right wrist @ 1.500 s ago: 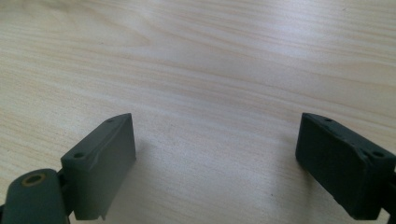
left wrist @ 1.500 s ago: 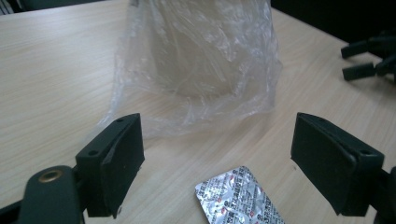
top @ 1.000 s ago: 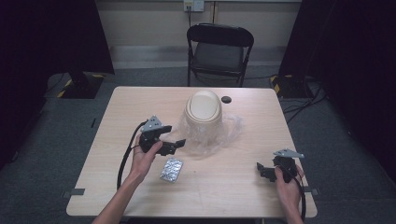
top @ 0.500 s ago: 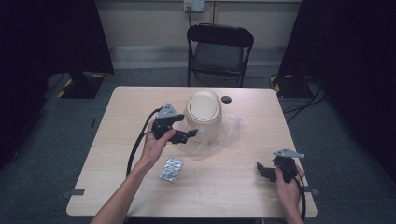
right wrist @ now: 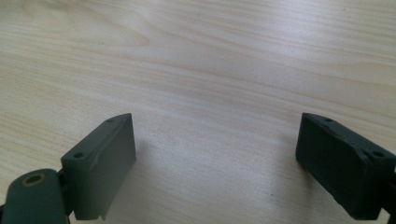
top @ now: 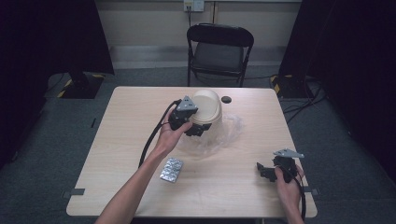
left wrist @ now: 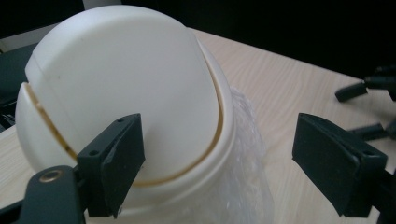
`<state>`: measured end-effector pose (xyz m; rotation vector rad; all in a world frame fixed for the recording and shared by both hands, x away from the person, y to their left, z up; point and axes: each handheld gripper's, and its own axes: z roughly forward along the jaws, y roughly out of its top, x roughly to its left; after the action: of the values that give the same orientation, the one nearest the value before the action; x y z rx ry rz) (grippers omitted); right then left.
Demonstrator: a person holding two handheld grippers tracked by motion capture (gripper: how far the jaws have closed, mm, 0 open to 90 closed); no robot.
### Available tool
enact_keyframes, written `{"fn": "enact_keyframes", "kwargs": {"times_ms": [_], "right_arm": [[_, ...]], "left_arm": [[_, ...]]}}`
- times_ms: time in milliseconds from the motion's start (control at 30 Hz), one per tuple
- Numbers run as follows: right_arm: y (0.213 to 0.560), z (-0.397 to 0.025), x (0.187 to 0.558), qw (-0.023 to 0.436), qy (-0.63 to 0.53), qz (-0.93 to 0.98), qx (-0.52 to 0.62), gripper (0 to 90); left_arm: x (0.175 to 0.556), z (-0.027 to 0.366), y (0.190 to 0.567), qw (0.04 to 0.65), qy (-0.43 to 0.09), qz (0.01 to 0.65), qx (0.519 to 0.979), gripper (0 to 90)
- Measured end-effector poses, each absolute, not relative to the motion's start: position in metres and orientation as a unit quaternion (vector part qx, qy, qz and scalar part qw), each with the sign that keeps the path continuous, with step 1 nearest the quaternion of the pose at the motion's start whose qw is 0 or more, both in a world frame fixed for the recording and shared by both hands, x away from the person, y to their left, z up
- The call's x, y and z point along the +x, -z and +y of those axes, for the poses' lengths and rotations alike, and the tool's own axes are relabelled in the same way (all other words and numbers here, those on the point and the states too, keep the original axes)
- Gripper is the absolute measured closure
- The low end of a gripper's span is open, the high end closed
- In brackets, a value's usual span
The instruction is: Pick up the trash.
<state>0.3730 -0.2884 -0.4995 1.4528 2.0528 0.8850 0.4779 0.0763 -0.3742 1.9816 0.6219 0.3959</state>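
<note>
A cream bin [top: 208,108] with a domed swing lid stands at the table's back middle, with a clear plastic bag [top: 227,133] crumpled around its base. My left gripper [top: 197,130] is open right at the bin's near-left side. In the left gripper view the bin [left wrist: 126,93] rises close behind the left jaw, the bag [left wrist: 245,182] lies between the spread jaws, and nothing is held in my left gripper [left wrist: 219,172]. My right gripper [top: 260,171] rests open near the front right edge. In the right gripper view my right gripper [right wrist: 217,158] has bare wood [right wrist: 210,70] between its jaws.
A silver blister pack [top: 171,169] lies at the front middle of the table [top: 116,154]. A small black round object [top: 226,99] sits behind the bin. A black folding chair [top: 219,46] stands beyond the far edge.
My left gripper has moved forward and to the right, from beside the blister pack up against the bin. The right gripper has stayed put.
</note>
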Motion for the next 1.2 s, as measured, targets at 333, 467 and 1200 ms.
{"fn": "enact_keyframes", "kwargs": {"times_ms": [333, 467, 1200], "right_arm": [[0.500, -0.288, 0.373, 0.236, -0.323, 0.748, 0.529, 11.2], [0.500, -0.288, 0.373, 0.236, -0.323, 0.748, 0.529, 11.2], [0.500, -0.288, 0.373, 0.236, -0.323, 0.749, 0.529, 11.2]], "left_arm": [[0.491, 0.061, 0.378, 0.475, -0.126, 0.256, 0.833, 16.5], [0.496, 0.055, 0.386, 0.455, -0.132, 0.261, 0.841, 18.1], [0.481, 0.068, 0.371, 0.470, -0.160, 0.268, 0.826, 18.4]]}}
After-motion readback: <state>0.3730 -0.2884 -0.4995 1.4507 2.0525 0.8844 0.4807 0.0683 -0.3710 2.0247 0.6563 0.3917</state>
